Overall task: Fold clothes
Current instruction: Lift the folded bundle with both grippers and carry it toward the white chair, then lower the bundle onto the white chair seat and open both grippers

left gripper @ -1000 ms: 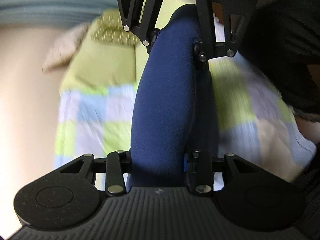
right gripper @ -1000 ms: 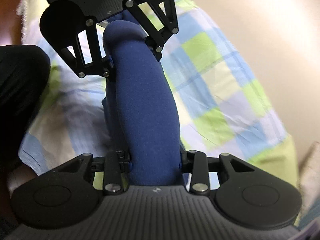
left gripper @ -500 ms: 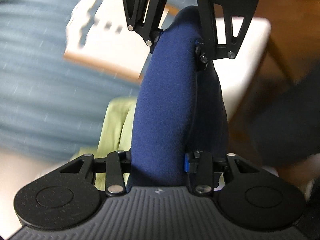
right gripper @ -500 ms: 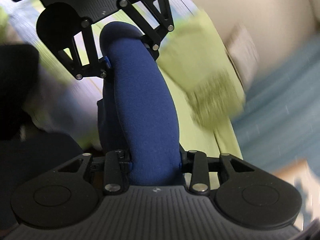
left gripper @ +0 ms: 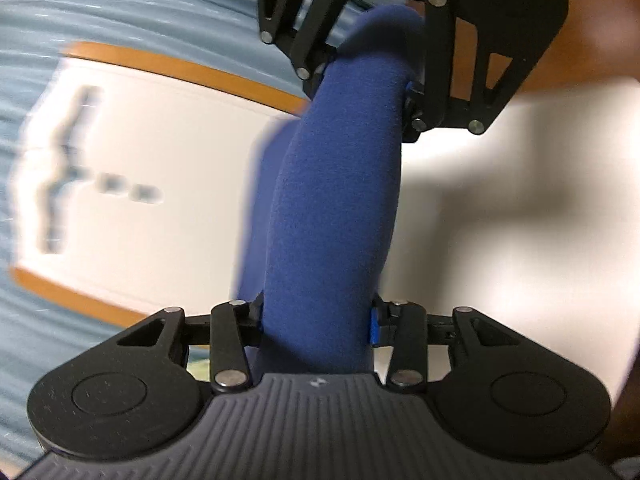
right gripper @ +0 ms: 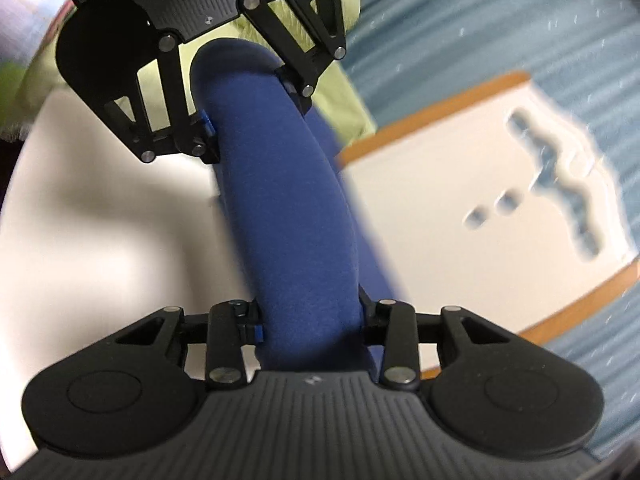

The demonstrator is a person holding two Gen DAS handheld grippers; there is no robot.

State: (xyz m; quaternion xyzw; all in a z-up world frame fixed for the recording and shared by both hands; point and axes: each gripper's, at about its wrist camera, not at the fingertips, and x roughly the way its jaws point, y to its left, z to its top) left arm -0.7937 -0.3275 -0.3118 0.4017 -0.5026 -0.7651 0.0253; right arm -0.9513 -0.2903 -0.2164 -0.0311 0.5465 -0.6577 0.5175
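A folded dark blue garment point(left gripper: 336, 208) spans between my two grippers, which face each other. My left gripper point(left gripper: 316, 320) is shut on one end of it. My right gripper shows at the top of the left wrist view point(left gripper: 368, 76), shut on the other end. In the right wrist view the same blue garment point(right gripper: 288, 208) runs from my right gripper point(right gripper: 310, 316) up to the left gripper point(right gripper: 248, 96). The garment hangs in the air above a white surface. The fingertips are hidden in the cloth.
A white board with an orange-brown edge point(left gripper: 132, 168) lies below, on a ribbed blue-grey mat point(left gripper: 120, 4). It also shows in the right wrist view point(right gripper: 480, 208). A yellow-green cloth point(right gripper: 344, 96) lies beyond. A white table top point(left gripper: 520, 208) is under the right side.
Both grippers have carried the blue garment away from the checked bedding to above the white board and white surface. Their grip on it has not changed.
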